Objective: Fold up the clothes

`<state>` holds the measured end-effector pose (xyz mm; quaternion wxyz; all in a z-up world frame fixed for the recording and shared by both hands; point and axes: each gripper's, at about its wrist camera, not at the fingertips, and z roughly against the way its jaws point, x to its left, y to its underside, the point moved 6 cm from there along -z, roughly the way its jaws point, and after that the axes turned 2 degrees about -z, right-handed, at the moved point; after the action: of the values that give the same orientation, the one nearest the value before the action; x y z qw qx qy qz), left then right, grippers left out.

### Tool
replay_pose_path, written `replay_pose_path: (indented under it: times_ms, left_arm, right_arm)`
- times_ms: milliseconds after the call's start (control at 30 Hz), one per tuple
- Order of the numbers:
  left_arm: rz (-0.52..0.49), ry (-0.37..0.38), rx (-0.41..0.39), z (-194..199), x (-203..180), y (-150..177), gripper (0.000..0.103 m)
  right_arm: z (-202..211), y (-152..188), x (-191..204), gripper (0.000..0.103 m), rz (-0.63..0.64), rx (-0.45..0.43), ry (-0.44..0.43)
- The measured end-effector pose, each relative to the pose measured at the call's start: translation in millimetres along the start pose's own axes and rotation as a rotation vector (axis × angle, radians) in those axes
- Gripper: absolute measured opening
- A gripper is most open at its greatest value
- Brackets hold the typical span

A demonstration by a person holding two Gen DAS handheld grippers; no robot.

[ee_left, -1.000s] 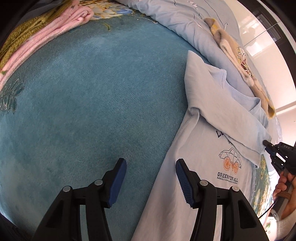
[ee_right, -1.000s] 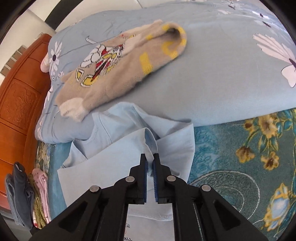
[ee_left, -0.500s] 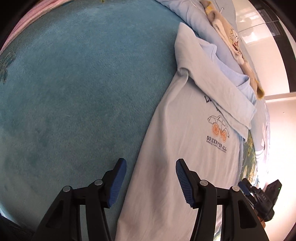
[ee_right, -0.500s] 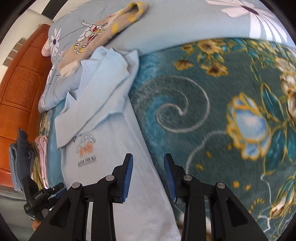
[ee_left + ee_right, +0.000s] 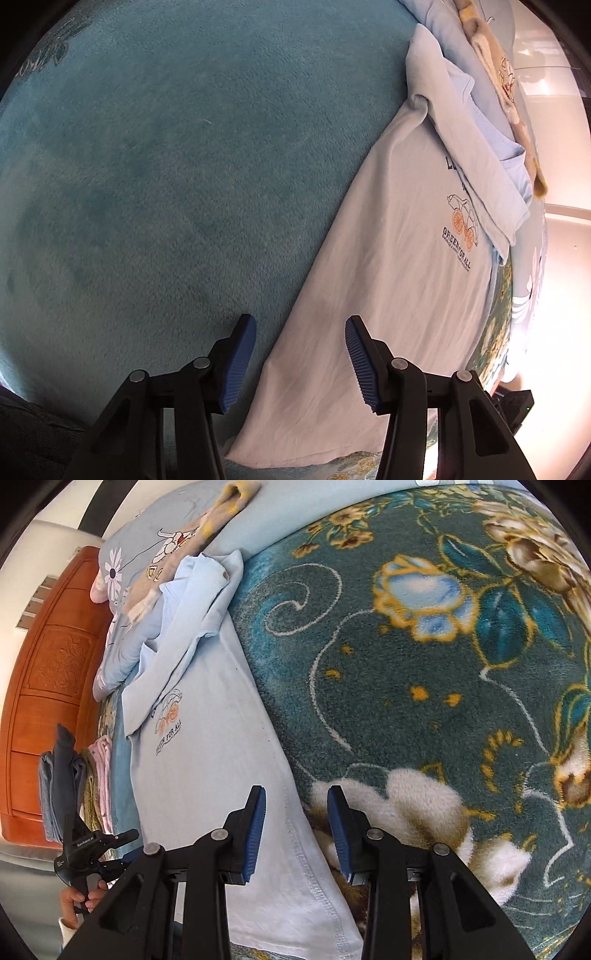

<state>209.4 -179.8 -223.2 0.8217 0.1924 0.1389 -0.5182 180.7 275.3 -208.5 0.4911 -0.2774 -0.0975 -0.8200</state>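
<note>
A light blue T-shirt [image 5: 399, 258] with an orange car print lies flat on the teal blanket, both sleeves folded across its chest. It also shows in the right wrist view [image 5: 207, 760]. My left gripper [image 5: 299, 363] is open and empty, straddling the shirt's left side edge near the hem. My right gripper [image 5: 295, 830] is open and empty, straddling the shirt's right side edge near the hem. The left gripper also shows in the right wrist view [image 5: 88, 849].
A beige cartoon sweater [image 5: 192, 542] lies on the pale blue bedding [image 5: 122, 642] beyond the collar. Folded clothes [image 5: 74, 779] are stacked by the wooden headboard [image 5: 48, 686]. The floral blanket [image 5: 443, 686] spreads to the right, plain teal blanket [image 5: 166, 166] to the left.
My right gripper let go of the folded sleeve, opened and drew back to the hem. My left gripper also drew back toward the hem, staying open.
</note>
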Motion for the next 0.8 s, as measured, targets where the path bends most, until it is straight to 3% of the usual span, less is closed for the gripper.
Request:
replay_pose_path:
  times_ms: [233,367,400,533,633,733,800]
  left_arm:
    - [0.009,-0.048,0.038,5.7,16.1,10.2,0.034]
    - [-0.026,-0.052,0.061,9.5,16.3,18.1,0.008]
    - [-0.035,-0.048,0.066,10.7,15.9,20.2,0.008]
    - [-0.058,0.041,0.000,32.9,12.4,19.1,0.003]
    - [-0.075,0.173,-0.098,59.3,9.4,12.9,0.002]
    - [-0.105,0.198,-0.164,77.8,10.5,4.7,0.002]
    - [-0.094,0.220,-0.175,76.5,8.2,2.3,0.002]
  right_arm:
    - [-10.4,9.6,10.8,0.035,0.047,0.022,-0.024]
    - [-14.1,18.1,13.5,0.011,0.070,0.057,-0.022]
    - [-13.9,19.5,14.8,0.009,0.070,0.064,-0.038]
    - [-1.9,15.8,22.9,0.007,0.072,0.049,-0.128]
    - [12.3,3.9,31.5,0.006,0.063,0.018,-0.213]
    - [24.3,-13.0,39.2,0.006,0.041,-0.016,-0.290]
    - [25.1,-22.8,42.1,0.006,0.051,-0.023,-0.278]
